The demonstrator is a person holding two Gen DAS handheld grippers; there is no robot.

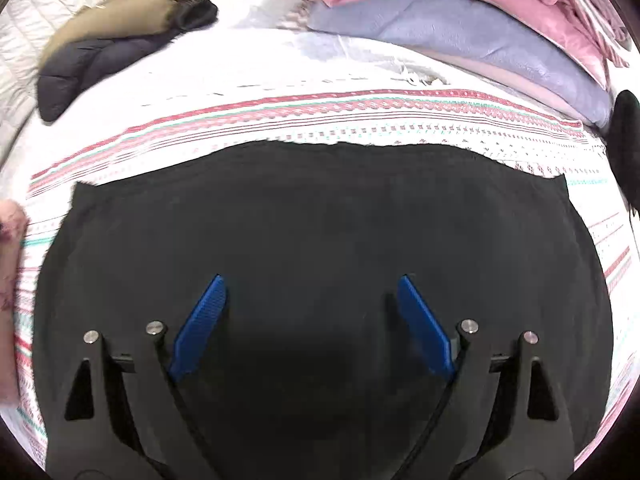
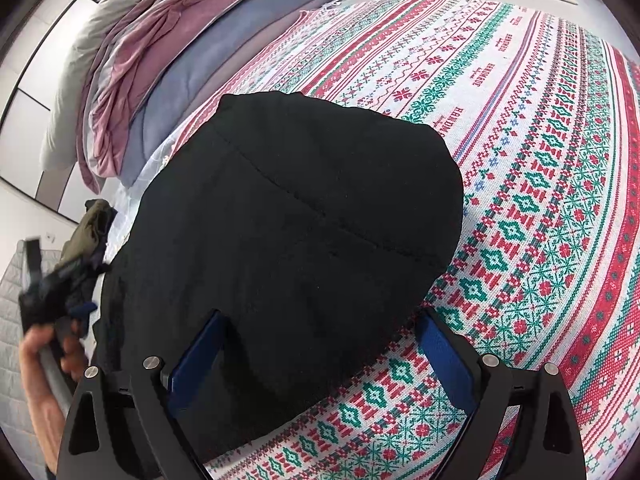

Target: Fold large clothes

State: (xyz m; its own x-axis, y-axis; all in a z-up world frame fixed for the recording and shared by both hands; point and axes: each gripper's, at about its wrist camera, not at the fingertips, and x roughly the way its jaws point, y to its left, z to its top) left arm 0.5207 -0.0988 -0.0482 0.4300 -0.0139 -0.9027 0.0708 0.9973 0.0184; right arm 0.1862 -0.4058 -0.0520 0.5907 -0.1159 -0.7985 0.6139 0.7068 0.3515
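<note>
Your left gripper (image 1: 311,294) hangs with its blue fingers (image 1: 202,326) wide, holding nothing. Your right gripper (image 2: 322,354) is wide and empty too. The big soft black cloth garment (image 2: 296,236) lies folded on the patterned red-and-green bedspread (image 2: 540,184). It looks floppy and light, so pinch a corner or edge.

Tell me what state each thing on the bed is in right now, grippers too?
Black garment: folded, lying flat on the blanket.
Patterned blanket: spread flat.
Dark jacket: bunched in a heap, unfolded.
Pink and blue bedding: piled at the bed's edge.
Left gripper: open, empty, over the garment.
Right gripper: open, empty, over the garment's edge.
</note>
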